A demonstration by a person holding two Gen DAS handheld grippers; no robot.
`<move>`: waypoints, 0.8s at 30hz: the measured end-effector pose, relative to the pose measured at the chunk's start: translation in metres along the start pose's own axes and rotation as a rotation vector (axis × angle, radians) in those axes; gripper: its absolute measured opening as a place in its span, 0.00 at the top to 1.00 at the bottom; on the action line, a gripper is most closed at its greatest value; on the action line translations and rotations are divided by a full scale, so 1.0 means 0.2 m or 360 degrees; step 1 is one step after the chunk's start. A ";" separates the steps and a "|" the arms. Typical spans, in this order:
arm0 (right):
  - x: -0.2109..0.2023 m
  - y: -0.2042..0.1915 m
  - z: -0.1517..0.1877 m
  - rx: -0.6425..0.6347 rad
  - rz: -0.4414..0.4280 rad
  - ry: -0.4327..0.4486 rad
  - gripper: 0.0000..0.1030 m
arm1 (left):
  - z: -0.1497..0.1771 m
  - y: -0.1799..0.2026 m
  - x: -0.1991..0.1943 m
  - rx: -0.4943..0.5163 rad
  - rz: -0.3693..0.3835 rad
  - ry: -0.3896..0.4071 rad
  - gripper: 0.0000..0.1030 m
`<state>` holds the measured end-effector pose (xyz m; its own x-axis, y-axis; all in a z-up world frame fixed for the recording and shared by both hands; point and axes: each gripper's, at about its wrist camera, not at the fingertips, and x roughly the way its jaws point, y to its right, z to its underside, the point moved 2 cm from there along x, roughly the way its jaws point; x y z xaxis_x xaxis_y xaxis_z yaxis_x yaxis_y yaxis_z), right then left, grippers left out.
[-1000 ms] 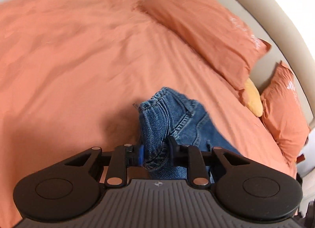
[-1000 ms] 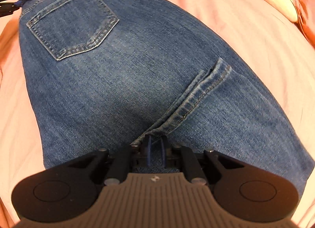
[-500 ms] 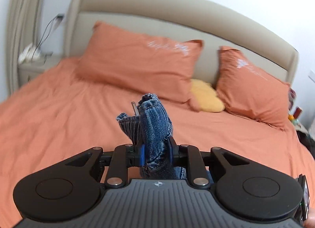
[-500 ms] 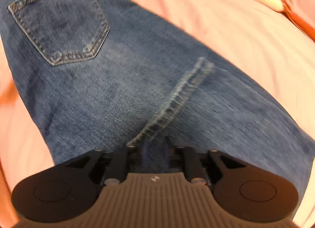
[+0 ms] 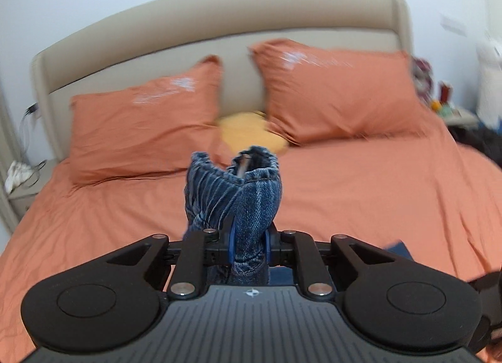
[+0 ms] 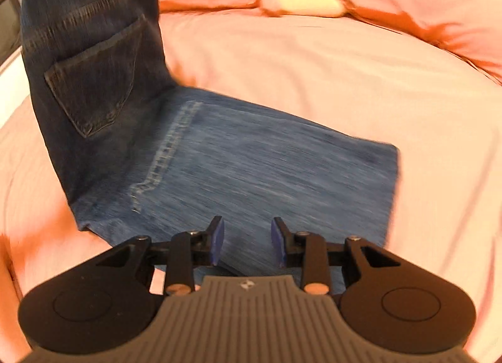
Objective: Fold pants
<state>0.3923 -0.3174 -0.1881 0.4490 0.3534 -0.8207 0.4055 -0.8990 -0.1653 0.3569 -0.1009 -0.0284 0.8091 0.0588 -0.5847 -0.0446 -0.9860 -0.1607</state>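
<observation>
Jeans [image 6: 238, 156] lie partly on the bed [image 6: 360, 80], partly in the air: the leg end rests flat on the sheet right under the right hand-held gripper [image 6: 248, 242], while the waistband end rises steeply to the far left of the right wrist view, where the left hand-held gripper [image 5: 249, 247] has it clamped. In the left wrist view a bunched wad of denim [image 5: 238, 193] sticks up from between the blue pads, so that grip is firm. The right hand-held gripper has just been opening; its jaws now stand apart with nothing pinched, the cloth lying below them rather than between them.

The long axis of the jeans runs from the near right, at the flat hem, up to the far left at the lifted waist. I judge that the next move hangs on the left hand, which alone carries cloth, bringing the waist over toward the flat part near the right hand.

The denim is thick, mid-blue, with pale double stitching along a seam [image 6: 166, 149] and a back pocket [image 6: 97, 87] on the raised part. The sheet is smooth orange cotton; two matching pillows [image 5: 339, 90] and a small yellow cushion [image 5: 251, 134] sit by the padded beige headboard [image 5: 219, 27]
</observation>
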 end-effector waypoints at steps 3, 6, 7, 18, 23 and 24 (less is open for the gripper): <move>-0.06 0.15 0.08 0.0104 -0.0012 0.0022 0.71 | 0.09 0.29 0.10 0.0155 0.0071 -0.0049 0.83; -0.09 0.28 0.18 0.0181 -0.0005 0.0028 0.71 | 0.22 0.54 0.22 0.0231 0.0178 -0.0181 0.83; -0.09 0.32 0.21 0.0206 -0.0007 0.0027 0.71 | 0.27 0.62 0.25 0.0265 0.0208 -0.0221 0.83; -0.10 0.49 0.43 0.0291 -0.0051 -0.0025 0.71 | 0.62 0.77 0.36 0.0250 0.0632 -0.0545 0.48; -0.14 0.44 0.36 0.0211 -0.0057 -0.0005 0.71 | 0.55 0.62 0.32 0.0148 0.0866 -0.0562 0.35; -0.17 0.42 0.34 0.0209 -0.0068 0.0007 0.71 | 0.54 0.58 0.30 0.0168 0.0856 -0.0549 0.34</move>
<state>0.3570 -0.4233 -0.2125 0.4370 0.3930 -0.8090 0.3169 -0.9091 -0.2705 0.3369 -0.1942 -0.1685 0.4236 -0.3748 -0.8247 -0.4628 -0.8722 0.1586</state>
